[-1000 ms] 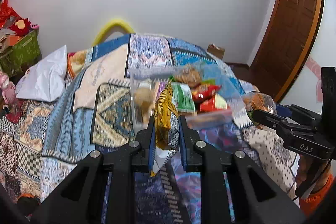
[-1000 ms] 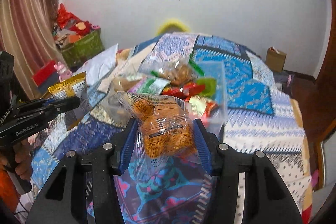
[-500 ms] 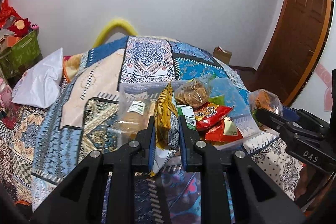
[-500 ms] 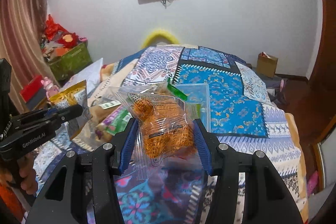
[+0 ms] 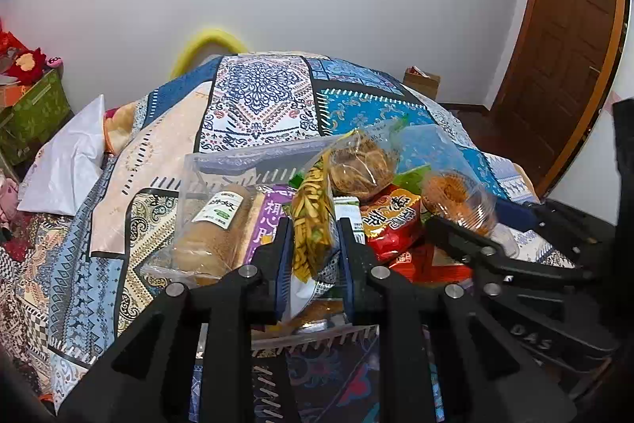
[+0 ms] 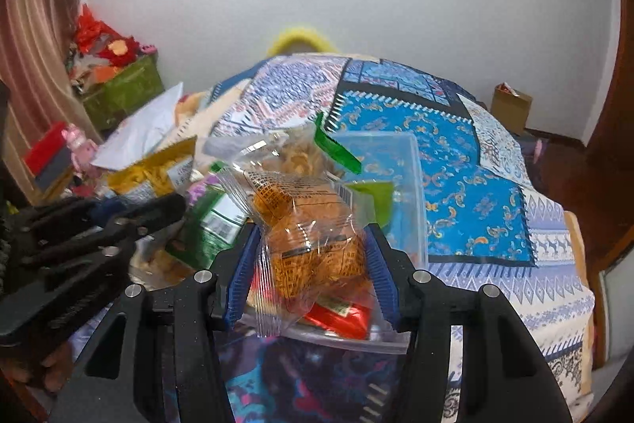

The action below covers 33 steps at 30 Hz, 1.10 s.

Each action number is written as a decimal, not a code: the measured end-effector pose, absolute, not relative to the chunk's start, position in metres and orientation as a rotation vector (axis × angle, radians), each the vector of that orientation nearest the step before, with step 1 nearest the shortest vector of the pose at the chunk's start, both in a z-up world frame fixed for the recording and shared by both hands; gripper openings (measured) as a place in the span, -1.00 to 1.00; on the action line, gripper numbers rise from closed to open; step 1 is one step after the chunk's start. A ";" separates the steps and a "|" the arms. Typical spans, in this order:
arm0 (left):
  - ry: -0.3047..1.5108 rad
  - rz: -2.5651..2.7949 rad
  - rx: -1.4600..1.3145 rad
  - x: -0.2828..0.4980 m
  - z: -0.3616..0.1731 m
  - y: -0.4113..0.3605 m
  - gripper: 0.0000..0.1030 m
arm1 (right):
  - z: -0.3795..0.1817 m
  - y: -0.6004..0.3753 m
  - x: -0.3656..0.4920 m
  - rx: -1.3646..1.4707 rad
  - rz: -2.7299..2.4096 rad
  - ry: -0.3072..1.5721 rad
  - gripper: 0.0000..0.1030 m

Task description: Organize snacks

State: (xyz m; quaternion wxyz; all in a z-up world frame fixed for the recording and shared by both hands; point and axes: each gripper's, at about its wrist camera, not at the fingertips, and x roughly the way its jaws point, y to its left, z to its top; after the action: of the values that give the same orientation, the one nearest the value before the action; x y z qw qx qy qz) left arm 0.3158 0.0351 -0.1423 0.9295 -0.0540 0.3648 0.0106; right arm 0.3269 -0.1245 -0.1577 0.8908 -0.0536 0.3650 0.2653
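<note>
while the left gripper (image 5: 315, 224) pinches a yellow packet (image 5: 311, 221), only the right wrist view shows the right gripper (image 6: 313, 240) clamping a clear cracker bag (image 6: 309, 236), green packet (image 6: 214, 228) at 9 o'clock.

Bedspread (image 5: 261, 98): patchwork of navy, white, bright blue and cream blocks with ornate medallion and scroll prints. Clear bin (image 5: 253, 157) holds a red packet (image 5: 390, 221) with yellow characters, a purple pack (image 5: 263, 221), green wrappers. Yellow-gold snack bag (image 5: 311, 228); clear bag of orange snacks (image 6: 313, 244), black print; black grippers, blue pads (image 6: 243, 264).
</note>
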 end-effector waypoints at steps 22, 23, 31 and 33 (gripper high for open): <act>0.695 -0.031 -0.185 0.261 -0.098 0.041 0.17 | -0.101 -0.161 0.290 -0.057 0.600 0.718 0.32; 0.670 -0.025 -0.180 0.253 -0.088 0.041 0.17 | -0.094 -0.163 0.285 -0.051 0.605 0.703 0.32; 0.491 -0.028 -0.148 0.189 -0.021 0.032 0.17 | -0.030 -0.186 0.227 -0.014 0.616 0.510 0.62; 0.451 -0.029 -0.148 0.170 -0.007 0.030 0.20 | -0.020 -0.190 0.215 -0.010 0.624 0.479 0.62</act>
State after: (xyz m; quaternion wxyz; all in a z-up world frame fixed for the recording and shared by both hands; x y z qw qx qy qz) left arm 0.1698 0.0299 -0.0065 0.9719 -0.0732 0.2235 -0.0143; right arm 0.2151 -0.1900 -0.0201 0.9237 -0.0050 0.2332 0.3040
